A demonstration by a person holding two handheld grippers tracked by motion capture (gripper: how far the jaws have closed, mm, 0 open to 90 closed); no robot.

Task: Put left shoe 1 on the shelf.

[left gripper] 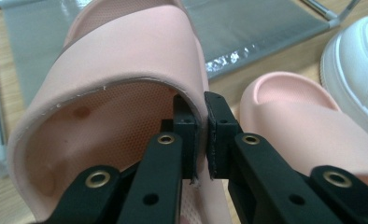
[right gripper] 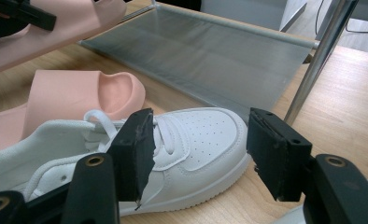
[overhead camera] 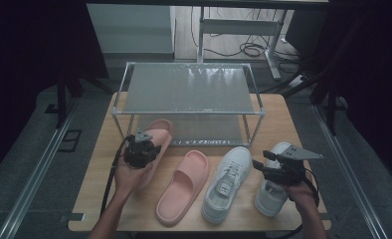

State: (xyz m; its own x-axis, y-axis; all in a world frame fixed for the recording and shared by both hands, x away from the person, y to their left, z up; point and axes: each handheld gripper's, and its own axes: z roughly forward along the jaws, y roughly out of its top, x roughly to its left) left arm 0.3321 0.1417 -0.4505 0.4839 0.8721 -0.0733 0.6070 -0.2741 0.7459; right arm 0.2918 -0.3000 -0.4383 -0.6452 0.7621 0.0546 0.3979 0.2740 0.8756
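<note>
— So, what have the left gripper's (left gripper: 200, 135) jaws got?

— They're clamped on the side wall of a pink slipper's strap (left gripper: 126, 60), one pad inside the opening, the other outside, the strap edge pinched between them. From above, that left gripper (overhead camera: 140, 152) sits over the held pink slipper (overhead camera: 156, 137), whose toe reaches in under the rack's front edge.

— And the right gripper (right gripper: 198, 149)?

— Its jaws stand well apart with nothing between the pads. Past them lies the nearer white sneaker (right gripper: 173, 149), on its sole on the table, laces up.

— Where is it seen from above?

— The right gripper (overhead camera: 283, 167) hangs over the outer white sneaker (overhead camera: 272, 191), near the table's right side, with the person's hand (overhead camera: 299, 191) behind it.

— What lies between the two hands?

— A second pink slipper (overhead camera: 184, 186), flat on the wood, just beside the held one, and then the inner white sneaker (overhead camera: 227, 181), just right of it. All four shoes point toward the rack.

— The rack?

— A metal-framed shoe rack (overhead camera: 189, 89) with two grey shelves, standing at the far half of the wooden table (overhead camera: 109, 149). Its lower shelf (right gripper: 205, 60) shows behind the sneaker in the right gripper view, with one upright post (right gripper: 315, 60) beside it.
</note>
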